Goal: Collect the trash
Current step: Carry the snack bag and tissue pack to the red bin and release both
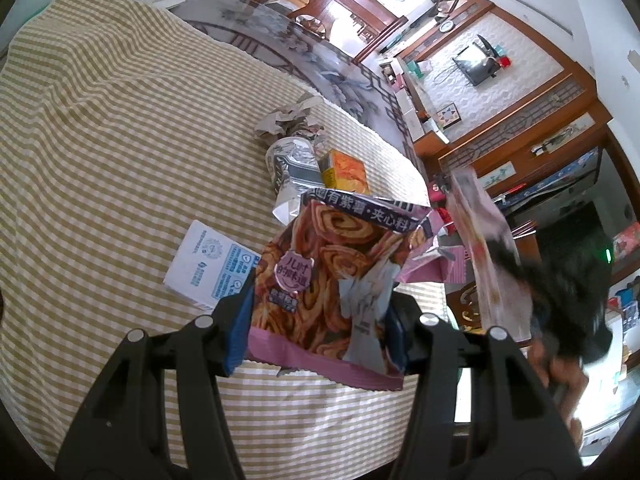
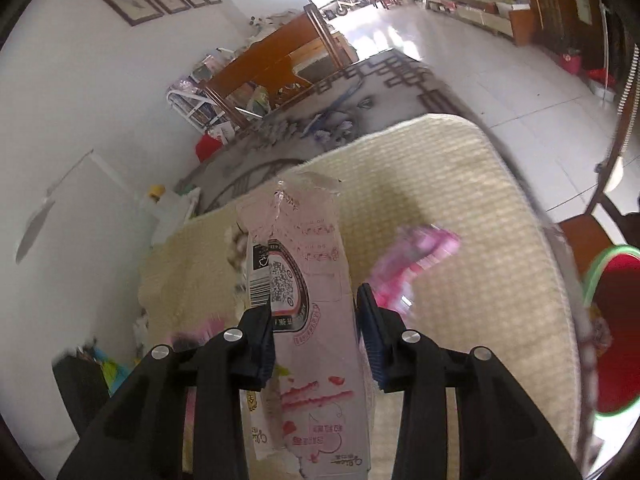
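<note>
My left gripper (image 1: 318,320) is shut on a purple snack bag (image 1: 332,276) printed with swirl pastries, held above the checked tablecloth (image 1: 120,140). My right gripper (image 2: 316,320) is shut on a pale pink wrapper (image 2: 312,320) with a barcode and QR code; that wrapper also shows blurred at the right of the left wrist view (image 1: 484,248). More trash lies on the table: a white and blue carton (image 1: 208,268), a crumpled silver packet (image 1: 294,168), an orange box (image 1: 346,170) and crumpled paper (image 1: 288,118). A pink wrapper (image 2: 412,260) lies blurred on the cloth.
A red bin with a green rim (image 2: 616,332) stands off the table's right edge. A patterned grey rug (image 2: 320,120) covers the floor beyond the table. A wooden bench (image 2: 280,64) and cluttered shelves stand by the far wall.
</note>
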A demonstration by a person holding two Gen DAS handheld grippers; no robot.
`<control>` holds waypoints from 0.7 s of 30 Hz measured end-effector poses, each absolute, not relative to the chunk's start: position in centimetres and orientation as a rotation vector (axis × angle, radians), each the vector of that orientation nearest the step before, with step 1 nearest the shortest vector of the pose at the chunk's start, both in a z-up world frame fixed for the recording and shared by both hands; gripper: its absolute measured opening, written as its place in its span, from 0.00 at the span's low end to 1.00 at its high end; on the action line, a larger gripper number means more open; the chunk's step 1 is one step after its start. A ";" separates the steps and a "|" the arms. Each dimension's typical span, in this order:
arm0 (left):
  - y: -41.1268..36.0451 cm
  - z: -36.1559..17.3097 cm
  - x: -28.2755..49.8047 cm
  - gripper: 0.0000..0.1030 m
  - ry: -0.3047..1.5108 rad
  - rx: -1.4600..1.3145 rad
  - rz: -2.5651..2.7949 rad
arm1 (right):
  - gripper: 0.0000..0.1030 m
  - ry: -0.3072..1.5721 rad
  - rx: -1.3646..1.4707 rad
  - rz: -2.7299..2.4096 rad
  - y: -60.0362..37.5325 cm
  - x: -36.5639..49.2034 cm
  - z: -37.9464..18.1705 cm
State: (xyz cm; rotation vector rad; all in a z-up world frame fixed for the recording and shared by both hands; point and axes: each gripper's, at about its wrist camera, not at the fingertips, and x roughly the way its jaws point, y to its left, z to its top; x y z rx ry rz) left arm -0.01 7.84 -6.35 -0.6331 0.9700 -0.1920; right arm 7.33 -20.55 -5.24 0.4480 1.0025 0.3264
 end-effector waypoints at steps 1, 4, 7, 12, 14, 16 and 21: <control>7.7 -6.3 0.0 0.50 0.970 -0.624 -0.189 | 0.35 1.006 0.452 0.328 -21.1 6.5 -5.4; 7.3 -6.3 0.0 0.51 0.977 -0.597 -0.179 | 0.35 1.008 0.447 0.318 -22.8 4.2 -6.0; 7.0 -6.2 0.0 0.51 0.974 -0.578 -0.184 | 0.35 0.974 0.397 0.283 -24.4 1.9 -6.2; 5.7 -5.8 -0.1 0.51 0.969 -0.502 -0.182 | 0.35 0.877 0.386 0.199 -27.4 0.0 -6.8; 5.0 -5.8 -0.1 0.51 0.973 -0.474 -0.185 | 0.35 0.832 0.393 0.130 -29.0 -0.4 -7.4; 4.7 -5.9 -0.1 0.51 0.968 -0.454 -0.188 | 0.35 0.832 0.421 0.085 -30.6 -0.5 -8.2; 3.3 -5.5 -0.4 0.51 0.926 -0.404 -0.184 | 0.35 0.799 0.500 0.021 -34.4 -1.0 -8.4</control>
